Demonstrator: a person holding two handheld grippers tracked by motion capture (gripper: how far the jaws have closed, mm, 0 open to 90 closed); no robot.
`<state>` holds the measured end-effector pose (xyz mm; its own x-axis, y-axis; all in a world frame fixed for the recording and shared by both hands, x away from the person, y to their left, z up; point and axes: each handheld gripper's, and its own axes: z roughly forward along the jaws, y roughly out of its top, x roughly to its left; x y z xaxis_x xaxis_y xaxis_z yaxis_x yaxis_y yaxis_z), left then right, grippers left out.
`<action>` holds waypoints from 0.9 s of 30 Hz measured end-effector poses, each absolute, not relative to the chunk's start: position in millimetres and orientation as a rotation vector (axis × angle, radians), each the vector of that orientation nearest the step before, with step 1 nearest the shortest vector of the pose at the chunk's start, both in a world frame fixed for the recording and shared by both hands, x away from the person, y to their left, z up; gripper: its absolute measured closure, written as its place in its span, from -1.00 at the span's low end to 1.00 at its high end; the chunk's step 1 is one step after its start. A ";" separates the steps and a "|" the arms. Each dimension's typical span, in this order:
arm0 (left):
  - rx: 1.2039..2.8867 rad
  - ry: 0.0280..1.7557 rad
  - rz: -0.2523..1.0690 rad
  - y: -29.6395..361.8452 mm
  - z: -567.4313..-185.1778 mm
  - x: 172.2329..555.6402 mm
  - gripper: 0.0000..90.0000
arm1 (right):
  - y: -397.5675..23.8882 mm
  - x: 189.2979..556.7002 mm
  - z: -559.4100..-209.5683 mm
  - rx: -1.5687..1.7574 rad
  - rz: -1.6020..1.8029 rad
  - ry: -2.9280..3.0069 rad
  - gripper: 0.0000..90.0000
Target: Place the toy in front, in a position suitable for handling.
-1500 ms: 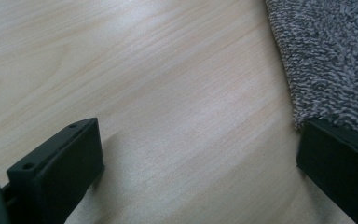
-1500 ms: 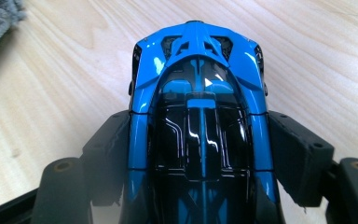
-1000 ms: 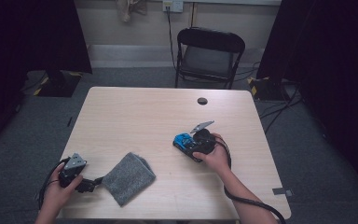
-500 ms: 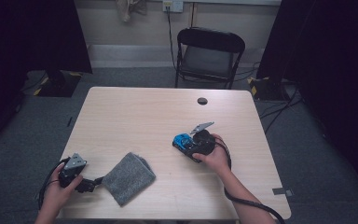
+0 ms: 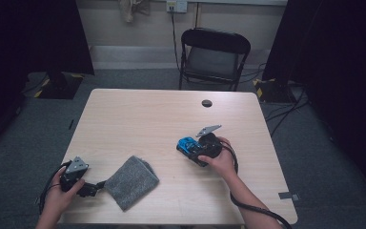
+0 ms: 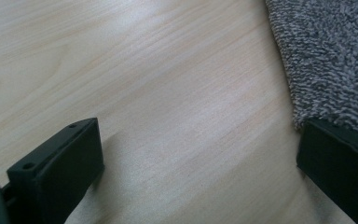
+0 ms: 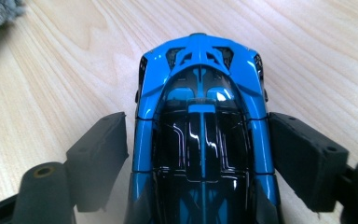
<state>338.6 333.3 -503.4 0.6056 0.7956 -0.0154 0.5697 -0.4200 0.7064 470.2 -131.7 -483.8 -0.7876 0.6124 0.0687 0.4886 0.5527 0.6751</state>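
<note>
The person's right hand (image 5: 220,160) is resting on the tabletop (image 5: 138,119) right of centre, wrapped around the right gripper (image 5: 190,149), which is pointing leftward and lying low over the wood. Its jaws have just been opening: in the right gripper view they are standing on either side of the blue toy car (image 7: 200,116), with a thin gap showing at the left flank and the right pad sitting just beside the other flank, so the car is released rather than clenched. The car is sitting on the tabletop between the jaws, its far end pointing away from the camera.

The left hand (image 5: 59,200) is holding the left gripper (image 5: 97,185) at the near left corner of the tabletop, pointing rightward at the grey cloth (image 5: 132,181). In the left gripper view its jaws are standing wide apart over bare wood with nothing between them; the right jaw is lying at the cloth's edge, and whether it is touching the pile is hard to tell.

The near end of the car is being cut off by the bottom of the right gripper view, and its wheels are hidden. Both forearms are running out of the high view at the bottom.

Counted: one car, one cloth, two grippers, one black folding chair (image 5: 214,55) beyond the table, and one small dark round spot (image 5: 207,103) on the tabletop's far side.
</note>
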 end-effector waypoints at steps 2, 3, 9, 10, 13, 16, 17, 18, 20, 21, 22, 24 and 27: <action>2.146 1.071 0.424 333.3 -503.4 338.7 -1.00 | -133.4 469.1 -481.7 0.928 1.075 2.598 -0.60; 2.145 1.072 0.424 333.3 -503.4 338.6 -1.00 | -134.1 468.4 -479.9 0.930 1.081 2.600 -0.60; 2.146 1.071 0.424 333.3 -503.4 338.7 -1.00 | -139.7 463.0 -469.7 0.923 1.118 2.583 -0.60; 2.145 1.072 0.424 333.3 -503.4 338.6 -1.00 | -141.0 461.4 -468.6 0.924 1.122 2.581 -0.60; 2.146 1.072 0.424 333.3 -503.4 338.6 -1.00 | -145.9 455.3 -466.7 0.929 1.128 2.576 -0.62; 2.146 1.071 0.424 333.3 -503.4 338.7 -1.00 | -152.2 449.4 -467.8 0.926 1.126 2.574 -0.63; 2.147 1.069 0.425 333.4 -503.3 338.7 -1.00 | -155.1 447.1 -468.5 0.924 1.121 2.568 -0.63; 2.146 1.072 0.424 333.3 -503.4 338.6 -1.00 | -157.6 445.5 -469.1 0.920 1.122 2.566 -0.64; 2.145 1.072 0.424 333.3 -503.4 338.6 -1.00 | -162.2 443.0 -470.3 0.920 1.120 2.563 -0.65; 2.145 1.072 0.424 333.3 -503.4 338.6 -1.00 | -164.1 441.6 -470.9 0.924 1.119 2.560 -0.66; 2.146 1.071 0.424 333.3 -503.4 338.6 -1.00 | -165.5 441.0 -471.7 0.929 1.127 2.558 -0.66; 2.146 1.071 0.424 333.3 -503.4 338.7 -1.00 | -168.6 438.7 -473.9 0.942 1.129 2.555 -0.66; 2.146 1.071 0.424 333.3 -503.4 338.6 -1.00 | -170.1 436.3 -476.6 0.926 1.113 2.554 -0.66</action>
<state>338.6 333.3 -503.4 0.6059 0.7954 -0.0150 0.5694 -0.4205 0.7064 436.3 -170.1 -476.6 -0.7820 0.6205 0.0586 0.4653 0.5188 0.7172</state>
